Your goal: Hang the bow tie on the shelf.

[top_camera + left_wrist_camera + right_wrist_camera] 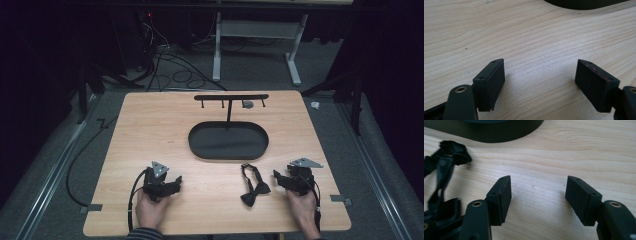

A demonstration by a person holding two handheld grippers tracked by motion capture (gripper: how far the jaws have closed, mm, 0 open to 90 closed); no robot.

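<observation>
A: High view first. What's on the table (150,125)?

B: One black oval tray (228,141) in the middle, with one T-shaped stand (230,98) rising at its far side. One black bow tie (253,186) lies near the front edge, strap looping toward the tray. And two grippers, one per hand.

A: Where are they?

B: Left gripper (176,181) rests front-left, held in the left hand (149,206). Right gripper (277,176) sits front-right in the right hand (303,206), just beside the bow tie but not touching it. One small pale object on the floor past the table's right corner, too small to tell.

A: Left gripper view?

B: Two jaws spread wide over bare wood, gripper (540,76) holding nothing. Tray edge (586,3) peeks in at the top.

A: Right gripper view?

B: Same story: gripper (539,195) with two jaws well apart, nothing between them. The bow tie (445,167) lies off to the left of the jaws, the tray's wall (499,131) beyond it.
</observation>
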